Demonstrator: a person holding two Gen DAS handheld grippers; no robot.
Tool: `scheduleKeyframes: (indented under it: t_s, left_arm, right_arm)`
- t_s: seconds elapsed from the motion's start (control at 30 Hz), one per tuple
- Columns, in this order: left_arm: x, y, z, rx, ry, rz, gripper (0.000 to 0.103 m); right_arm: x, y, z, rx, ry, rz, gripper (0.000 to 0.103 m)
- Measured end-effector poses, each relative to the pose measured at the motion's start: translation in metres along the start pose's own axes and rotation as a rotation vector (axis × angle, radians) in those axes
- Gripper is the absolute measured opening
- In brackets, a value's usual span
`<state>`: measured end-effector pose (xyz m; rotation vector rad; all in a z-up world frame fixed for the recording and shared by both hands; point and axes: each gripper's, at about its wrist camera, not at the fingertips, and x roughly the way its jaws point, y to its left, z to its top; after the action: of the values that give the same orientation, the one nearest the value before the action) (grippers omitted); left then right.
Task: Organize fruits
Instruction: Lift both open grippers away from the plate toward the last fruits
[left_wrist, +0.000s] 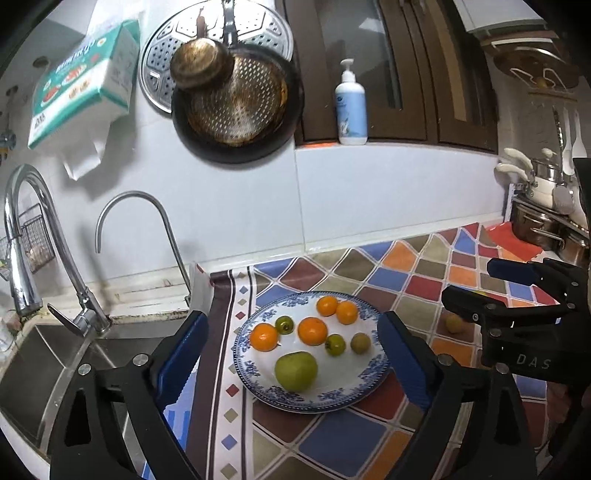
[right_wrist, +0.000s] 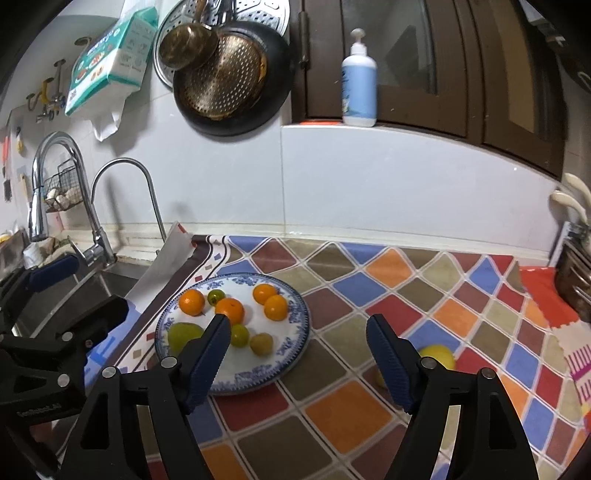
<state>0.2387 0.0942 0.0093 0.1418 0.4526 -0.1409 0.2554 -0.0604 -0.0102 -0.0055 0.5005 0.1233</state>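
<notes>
Gathering fruit onto one dish looks to be the aim, and most of it already sits on the blue-patterned plate (left_wrist: 373, 384) near the sink side of the counter (right_wrist: 369, 398), which is covered by a cloth of coloured diamonds. On the plate lie four oranges, among them one at the left (left_wrist: 263, 336) and one in the middle (left_wrist: 312, 331), a large green apple (left_wrist: 296, 370) at the near rim, and three small greenish fruits (left_wrist: 284, 325) spaced between them.

The left claw (left_wrist: 293, 360) hangs over the plate with its jaws spread wide and nothing between them; from its own camera the plate lies framed between the two blue pads, probably so that it can steady the plate or set fruit down there.

The right claw (right_wrist: 297, 358) is likewise wide and empty, held above the bare cloth just right of the plate. A yellow fruit (right_wrist: 439, 356) lies on the cloth, apart from the plate, partly hidden behind the right claw's right-hand pad; a second pale fruit (right_wrist: 380, 378) seems to sit just beside it, though too little shows to be sure. These stragglers are likely the reason the right claw is on that side: a short shift rightward should bring them within its jaws.
</notes>
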Motion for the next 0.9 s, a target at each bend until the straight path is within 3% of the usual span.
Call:
scheduleKeyframes:
  t_s: [0.47,0.9]
  left_arm:
    - [-0.032,-0.055,0.007,-0.001,-0.057,-0.022,0.096]
    - [-0.034,-0.105,0.013,-0.009,-0.065,-0.010,0.096]
  right_arm:
    - [-0.055,-0.043,-0.009,-0.005,-0.063,-0.053,0.076]
    - [-0.075,-0.089,-0.013,-0.035,-0.082,-0.054,0.076]
